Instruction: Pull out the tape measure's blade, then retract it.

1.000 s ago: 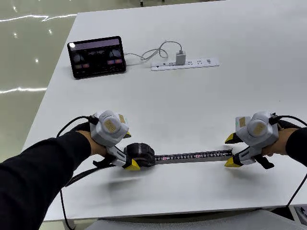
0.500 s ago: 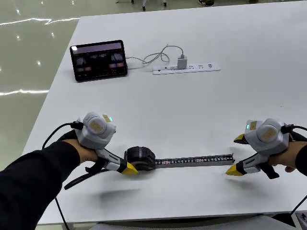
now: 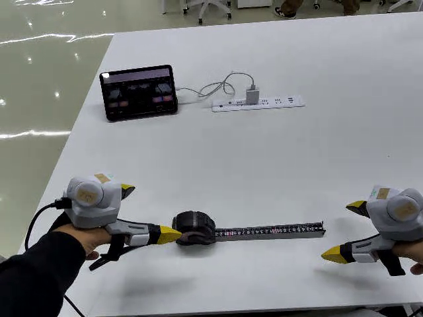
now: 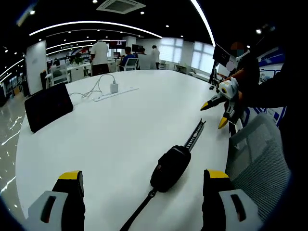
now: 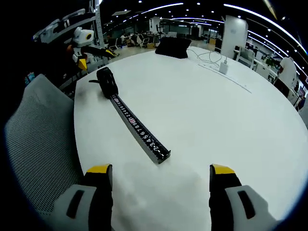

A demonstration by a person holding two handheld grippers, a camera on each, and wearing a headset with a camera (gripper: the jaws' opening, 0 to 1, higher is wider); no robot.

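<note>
The black tape measure (image 3: pixel 193 228) lies on the white table near its front edge, with its blade (image 3: pixel 271 231) drawn out flat to the right. My left gripper (image 3: pixel 148 211) stands open just left of the case, one yellow tip close to it but not touching. In the left gripper view the case (image 4: pixel 171 166) lies ahead between the open jaws of my left gripper (image 4: pixel 143 176). My right gripper (image 3: pixel 345 230) is open, a short way right of the blade's end. In the right gripper view the blade's tip (image 5: pixel 161 155) lies just ahead of my right gripper (image 5: pixel 161 169).
A dark tablet (image 3: pixel 139 92) stands at the back left, and a white power strip (image 3: pixel 258 102) with a charger and cable lies beside it. A grey mesh chair (image 4: pixel 260 159) sits at the table's near edge. People stand far off in the room.
Both grippers have left the tape measure and drawn outward: the left off the case, the right away from the blade's tip. The blade stays out at the same length.
</note>
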